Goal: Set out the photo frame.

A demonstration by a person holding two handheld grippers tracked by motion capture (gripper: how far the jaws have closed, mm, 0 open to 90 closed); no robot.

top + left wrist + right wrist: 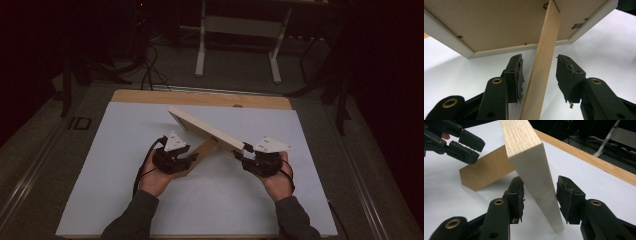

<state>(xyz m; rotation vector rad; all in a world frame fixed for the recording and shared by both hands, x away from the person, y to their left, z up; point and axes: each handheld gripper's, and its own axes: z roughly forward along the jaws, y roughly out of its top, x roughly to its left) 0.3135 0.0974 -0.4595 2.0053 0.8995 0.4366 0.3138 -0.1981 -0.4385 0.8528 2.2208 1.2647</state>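
A pale wooden picture frame point(205, 129) stands tilted over the white table sheet point(150, 200), its high end toward the far left. Its brown fold-out stand point(202, 152) slants down from its back to the sheet. My left gripper point(192, 159) is open with the stand's strip point(541, 67) between its jaws point(539, 67), apart from both pads. My right gripper point(245, 152) is open around the frame's lower edge point(536, 185), which sits between its jaws point(539, 190), close to the right-hand pad. The left gripper point(466, 147) also shows beside the stand point(486, 171).
The white sheet lies on a wooden tabletop whose bare edge point(200, 97) runs along the far side. Beyond it on the dark floor are cables point(150, 75) and a white table frame point(240, 40).
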